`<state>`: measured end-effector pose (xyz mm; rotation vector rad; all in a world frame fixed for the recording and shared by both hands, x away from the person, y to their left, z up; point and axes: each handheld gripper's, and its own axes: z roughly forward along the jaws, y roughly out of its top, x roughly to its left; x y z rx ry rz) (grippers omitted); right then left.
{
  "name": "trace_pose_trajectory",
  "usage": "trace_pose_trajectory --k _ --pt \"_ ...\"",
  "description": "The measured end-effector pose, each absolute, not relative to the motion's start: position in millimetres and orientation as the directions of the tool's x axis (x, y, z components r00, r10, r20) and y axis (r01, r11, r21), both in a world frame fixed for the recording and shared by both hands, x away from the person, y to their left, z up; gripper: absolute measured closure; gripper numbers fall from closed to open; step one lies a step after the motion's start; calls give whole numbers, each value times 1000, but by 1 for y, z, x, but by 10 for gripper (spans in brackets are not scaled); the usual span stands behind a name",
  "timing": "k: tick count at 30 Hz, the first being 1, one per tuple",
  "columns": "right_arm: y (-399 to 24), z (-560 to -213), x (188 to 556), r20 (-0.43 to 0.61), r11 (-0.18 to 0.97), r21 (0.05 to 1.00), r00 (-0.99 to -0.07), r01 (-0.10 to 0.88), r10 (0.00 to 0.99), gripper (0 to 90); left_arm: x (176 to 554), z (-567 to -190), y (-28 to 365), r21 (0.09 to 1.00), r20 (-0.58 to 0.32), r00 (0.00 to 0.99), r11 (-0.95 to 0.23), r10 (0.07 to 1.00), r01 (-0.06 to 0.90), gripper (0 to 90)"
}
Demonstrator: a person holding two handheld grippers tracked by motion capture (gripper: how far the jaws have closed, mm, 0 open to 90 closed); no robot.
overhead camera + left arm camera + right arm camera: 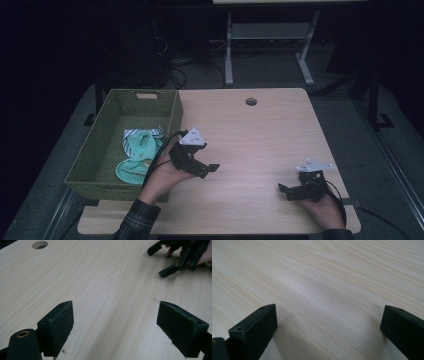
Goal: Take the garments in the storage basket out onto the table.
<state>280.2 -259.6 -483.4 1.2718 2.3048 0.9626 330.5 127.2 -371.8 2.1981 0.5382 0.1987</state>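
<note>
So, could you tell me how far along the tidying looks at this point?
Done: the cloths lie in the basket. In hand: nothing; the left claw and right claw are open over the table. Left: apparently nothing, as no cloth lies on the wood.

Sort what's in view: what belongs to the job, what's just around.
Job:
- left tongs, open, beside the basket
- right tongs, open, over bare table
- green basket
- mint and striped cloths lying in the basket

Just around:
- table with its cable hole
- white stand behind the table
</note>
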Motion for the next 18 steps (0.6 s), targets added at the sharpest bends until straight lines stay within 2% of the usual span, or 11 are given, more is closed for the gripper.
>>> trace_pose_trajectory --k 5,18 --pt "-260 -483 280 29 372 699 -544 611 839 7 332 -367 132 795 -63 899 -522 433 308 136" --pt "-260 -483 280 28 371 700 -543 610 839 7 333 -357 143 793 -34 897 -535 441 293 135"
